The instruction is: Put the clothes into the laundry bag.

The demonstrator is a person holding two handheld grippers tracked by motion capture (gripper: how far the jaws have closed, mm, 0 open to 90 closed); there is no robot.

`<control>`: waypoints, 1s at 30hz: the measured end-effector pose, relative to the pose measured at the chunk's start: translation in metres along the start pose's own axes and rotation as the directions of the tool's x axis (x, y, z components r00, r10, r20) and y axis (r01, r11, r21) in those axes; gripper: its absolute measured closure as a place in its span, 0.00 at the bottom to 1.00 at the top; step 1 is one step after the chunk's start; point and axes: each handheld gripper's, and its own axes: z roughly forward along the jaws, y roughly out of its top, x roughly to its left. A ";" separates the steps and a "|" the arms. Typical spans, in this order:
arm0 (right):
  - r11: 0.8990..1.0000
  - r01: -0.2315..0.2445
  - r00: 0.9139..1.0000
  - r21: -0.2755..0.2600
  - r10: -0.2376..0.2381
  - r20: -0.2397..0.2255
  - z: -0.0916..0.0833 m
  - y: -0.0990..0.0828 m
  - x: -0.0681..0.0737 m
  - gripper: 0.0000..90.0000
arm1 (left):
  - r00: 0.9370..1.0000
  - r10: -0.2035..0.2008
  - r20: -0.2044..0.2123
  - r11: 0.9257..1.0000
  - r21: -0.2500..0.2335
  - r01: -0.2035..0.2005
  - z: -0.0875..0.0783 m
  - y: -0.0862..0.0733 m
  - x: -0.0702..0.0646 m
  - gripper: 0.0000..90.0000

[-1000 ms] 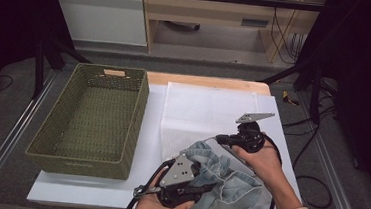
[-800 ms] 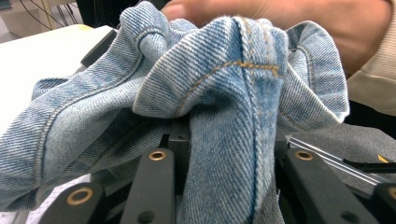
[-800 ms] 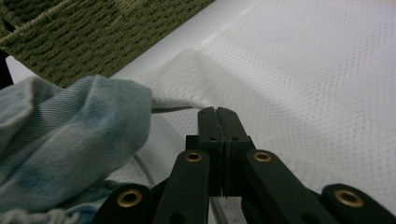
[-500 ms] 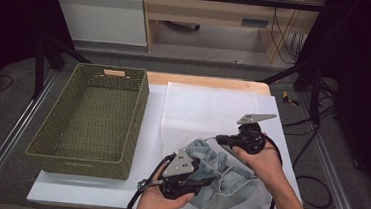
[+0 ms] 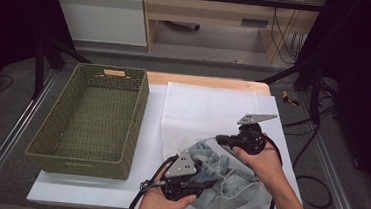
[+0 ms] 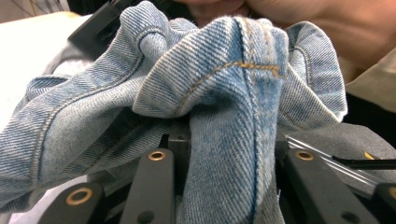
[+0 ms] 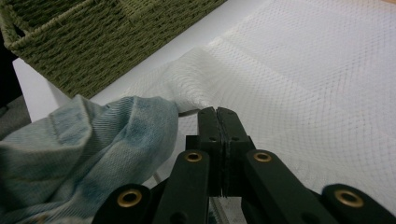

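The left hand-held gripper [image 5: 202,183] has a thick fold of the denim garment [image 5: 227,180] bunched between its jaws. In the left gripper view the seamed fold [image 6: 233,93] rises straight out of the gap, so I'd call that a grip on the cloth, jaws partway closed around the bulk. The right hand-held gripper [image 5: 221,139] is clenched tight; in the right gripper view its two jaws meet flat, apparently pinching the near edge of the white mesh bag [image 7: 303,84], where the netting puckers up right at the tips (hard to be sure how much net is actually caught).

The denim sits crumpled on the near right part of the bench [image 5: 91,190], partly lying over the bag's near end, between the two hands. The green woven basket [image 5: 89,119] stands to the left, well apart from the cloth, with nothing in it that I can see.

My read is that the jeans are going into the mesh bag. To do it well, I'd keep the right pinch high so the mouth gapes, then feed the denim in fold-first with the left, low and along the bench. The main risk is the bunch snagging on the net's rim and dragging the whole bag forward.
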 end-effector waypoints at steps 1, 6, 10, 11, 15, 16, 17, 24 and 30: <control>1.000 0.006 1.000 0.002 -0.006 0.000 0.000 0.000 0.000 1.00 | 1.000 -0.001 0.004 1.000 -0.001 0.001 0.001 0.001 0.000 0.73; 1.000 -0.005 1.000 -0.012 0.005 -0.010 0.000 0.000 0.001 1.00 | 1.000 -0.022 0.020 0.999 0.030 0.021 0.013 -0.002 0.006 0.73; 1.000 0.001 1.000 -0.018 -0.001 -0.022 0.001 0.001 0.002 1.00 | 0.998 -0.050 0.023 0.998 0.032 0.049 0.019 -0.005 0.017 0.73; 1.000 0.000 1.000 -0.022 0.000 -0.024 0.001 0.001 0.002 1.00 | 0.998 -0.054 0.022 0.998 0.030 0.054 0.020 -0.006 0.019 0.73; 1.000 0.005 1.000 -0.015 -0.005 -0.029 0.001 0.001 0.003 1.00 | 0.997 -0.083 0.006 0.996 0.025 0.083 0.020 -0.010 0.027 0.73; 1.000 0.010 0.999 -0.013 -0.010 -0.030 0.000 0.000 0.003 1.00 | 0.995 -0.098 0.006 0.995 0.031 0.097 0.021 -0.011 0.032 0.73; 1.000 0.017 0.999 -0.018 -0.017 -0.033 -0.001 0.000 0.003 1.00 | 0.995 -0.102 0.003 0.994 0.032 0.102 0.021 -0.011 0.035 0.73; 1.000 0.023 0.999 -0.014 -0.024 -0.037 -0.008 -0.002 0.006 1.00 | 0.994 -0.103 -0.031 0.995 0.011 0.103 0.015 -0.009 0.036 0.73; 1.000 0.022 0.999 -0.021 -0.023 -0.037 -0.016 0.001 0.007 1.00 | 0.997 -0.074 -0.037 0.997 0.001 0.074 0.008 -0.003 0.030 0.73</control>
